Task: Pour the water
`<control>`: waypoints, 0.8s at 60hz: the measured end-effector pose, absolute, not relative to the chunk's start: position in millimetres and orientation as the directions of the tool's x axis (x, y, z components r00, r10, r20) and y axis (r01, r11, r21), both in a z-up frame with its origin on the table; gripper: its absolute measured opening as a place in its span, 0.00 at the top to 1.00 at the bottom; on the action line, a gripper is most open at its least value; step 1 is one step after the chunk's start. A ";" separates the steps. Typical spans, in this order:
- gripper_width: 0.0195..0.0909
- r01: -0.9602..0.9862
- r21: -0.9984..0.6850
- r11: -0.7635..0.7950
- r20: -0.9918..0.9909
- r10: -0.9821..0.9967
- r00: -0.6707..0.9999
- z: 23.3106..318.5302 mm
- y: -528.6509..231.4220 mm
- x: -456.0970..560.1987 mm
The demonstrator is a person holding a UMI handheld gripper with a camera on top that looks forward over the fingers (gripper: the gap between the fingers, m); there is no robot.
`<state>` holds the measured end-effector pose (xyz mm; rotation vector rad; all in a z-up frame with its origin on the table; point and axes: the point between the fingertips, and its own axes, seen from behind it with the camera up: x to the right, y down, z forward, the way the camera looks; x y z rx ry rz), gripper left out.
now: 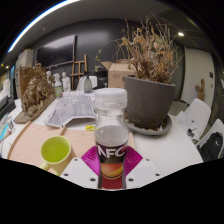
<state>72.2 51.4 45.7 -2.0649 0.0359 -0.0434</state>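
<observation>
Gripper view: we see fingers (pixel 111 166) apparently pinching the bottle (pixel 111 138); fast tilt risks overshooting the green cup (pixel 56 151).

Label on clear bottle (pixel 111 135), standing between the fingers of the gripper (pixel 111 172): white letters, apparently "NFC", on a dark red band. Printing on the paper sheets (pixel 68 110) behind: too small to read.

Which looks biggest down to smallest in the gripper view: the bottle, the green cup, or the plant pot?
1. plant pot, though it stands farther back.
2. bottle, enlarged by nearness; it sits between the gripper fingers.
3. green cup.
Apparent sizes only; nearness skews them.
</observation>
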 end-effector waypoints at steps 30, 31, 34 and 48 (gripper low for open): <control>0.06 -0.070 -0.847 -0.527 -0.007 -0.119 0.993 67.2 -12.7 77.5; 0.07 -0.068 -0.846 -0.530 0.001 -0.128 0.992 72.7 -21.0 75.5; 0.08 -0.061 -0.837 -0.544 0.020 -0.141 0.990 89.0 -45.0 70.7; 0.07 -0.042 -0.816 -0.577 0.074 -0.176 0.982 160.7 -147.9 28.6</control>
